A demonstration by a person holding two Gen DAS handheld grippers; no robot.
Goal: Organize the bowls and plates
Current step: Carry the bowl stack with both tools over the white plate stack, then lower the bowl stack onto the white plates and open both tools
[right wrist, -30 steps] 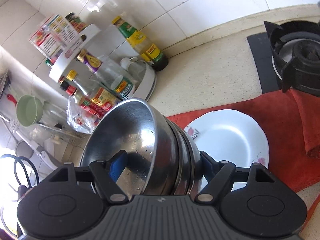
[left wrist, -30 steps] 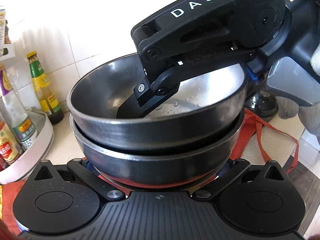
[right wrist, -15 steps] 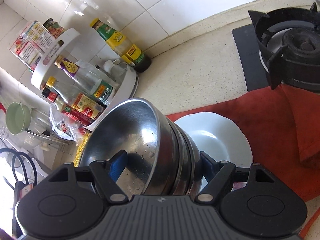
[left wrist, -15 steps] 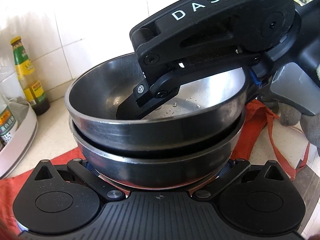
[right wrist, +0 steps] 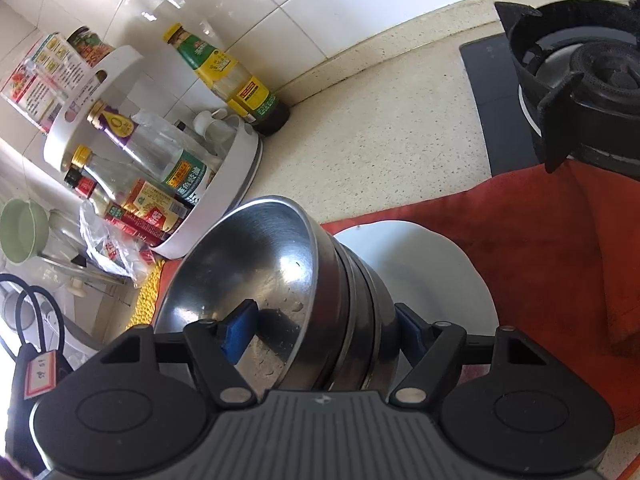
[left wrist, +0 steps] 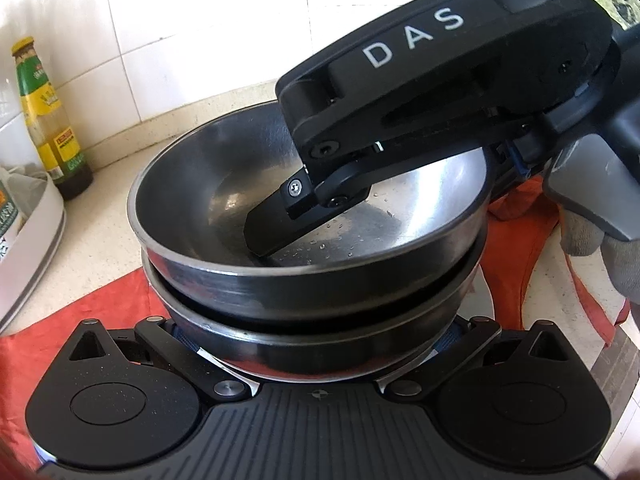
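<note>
Carrying nested bowls (right wrist: 280,292) over plate (right wrist: 432,272); right gripper (right wrist: 320,324) clamped across stack, just closing; left gripper (left wrist: 316,344) grip unclear. Bowls stacked; landing on plate left.

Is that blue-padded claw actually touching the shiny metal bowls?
Touching. The right wrist view shows the right gripper straddling the steel bowls, one blue pad pressed inside the top bowl.

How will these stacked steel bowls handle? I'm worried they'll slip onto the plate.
Likely slippery: the steel bowls are polished, and water droplets bead inside the top one. They may slide apart if tilted, being only nested. Probably stiff, so they won't flex.
</note>
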